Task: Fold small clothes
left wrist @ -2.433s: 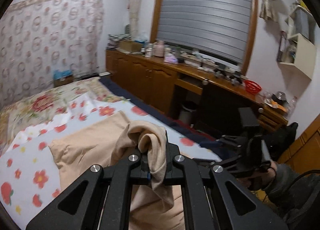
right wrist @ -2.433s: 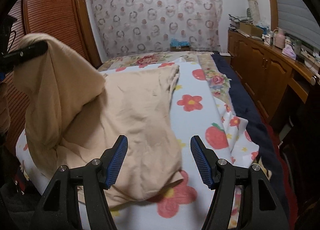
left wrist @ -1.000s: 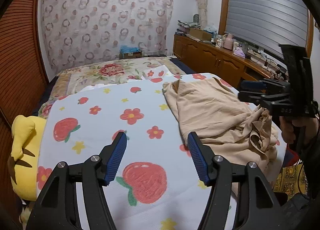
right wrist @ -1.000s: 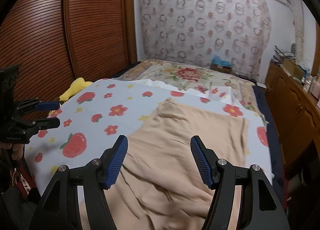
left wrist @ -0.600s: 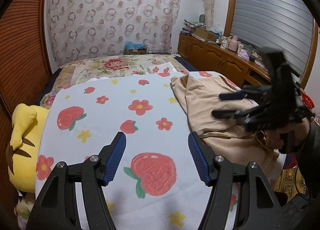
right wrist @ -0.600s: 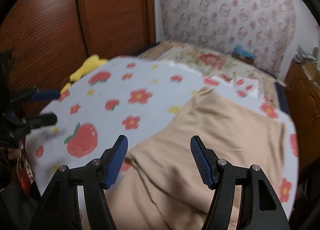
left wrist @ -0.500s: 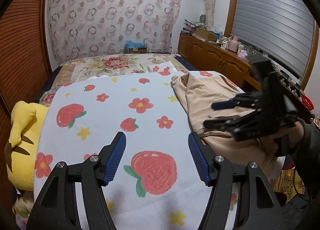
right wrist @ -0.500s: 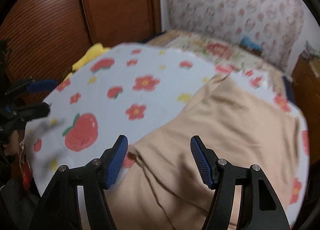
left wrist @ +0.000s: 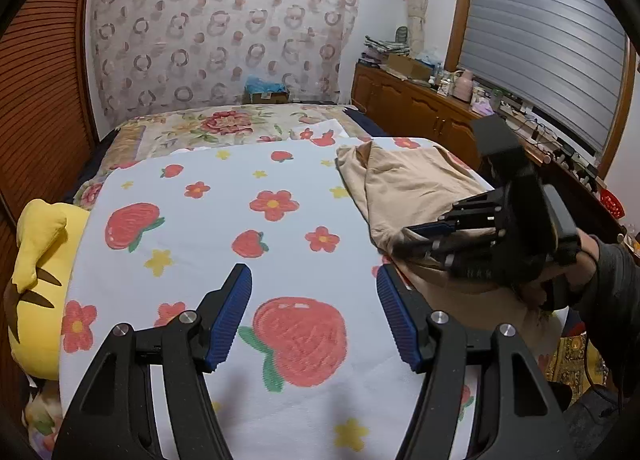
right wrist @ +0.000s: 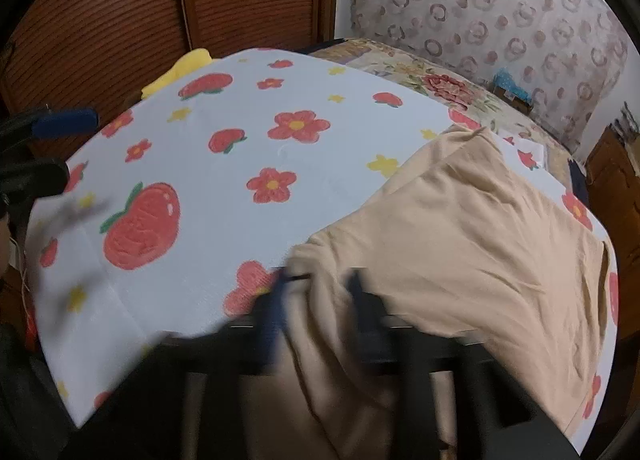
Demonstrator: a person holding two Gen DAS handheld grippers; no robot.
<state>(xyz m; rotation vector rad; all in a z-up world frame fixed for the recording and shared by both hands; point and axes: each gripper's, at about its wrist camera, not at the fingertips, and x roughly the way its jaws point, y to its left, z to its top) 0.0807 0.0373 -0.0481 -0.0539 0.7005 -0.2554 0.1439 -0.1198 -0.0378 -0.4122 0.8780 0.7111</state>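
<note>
A beige garment (left wrist: 408,184) lies spread on the right half of the white fruit-and-flower bed sheet (left wrist: 208,228). My right gripper (left wrist: 404,238), held by a hand in a dark sleeve, sits at the garment's near left corner. Its jaws are closing, and in the right wrist view the blurred right gripper (right wrist: 318,288) has a bunched fold of the beige garment (right wrist: 480,228) pinched between them. My left gripper (left wrist: 312,276) hovers open over a printed strawberry with nothing between its fingers. Seen from the right wrist, the left gripper (right wrist: 80,146) is at the far left edge.
A yellow plush toy (left wrist: 36,260) lies at the bed's left edge beside the brown slatted wardrobe doors (right wrist: 120,20). A wooden cabinet (left wrist: 420,112) with clutter on top runs along the right wall under the window. A floral quilt (left wrist: 224,124) covers the bed's far end.
The right gripper dropped to the garment's near corner and its jaws went from wide apart to closing on the fabric. The left gripper stayed open over the sheet, barely moving.
</note>
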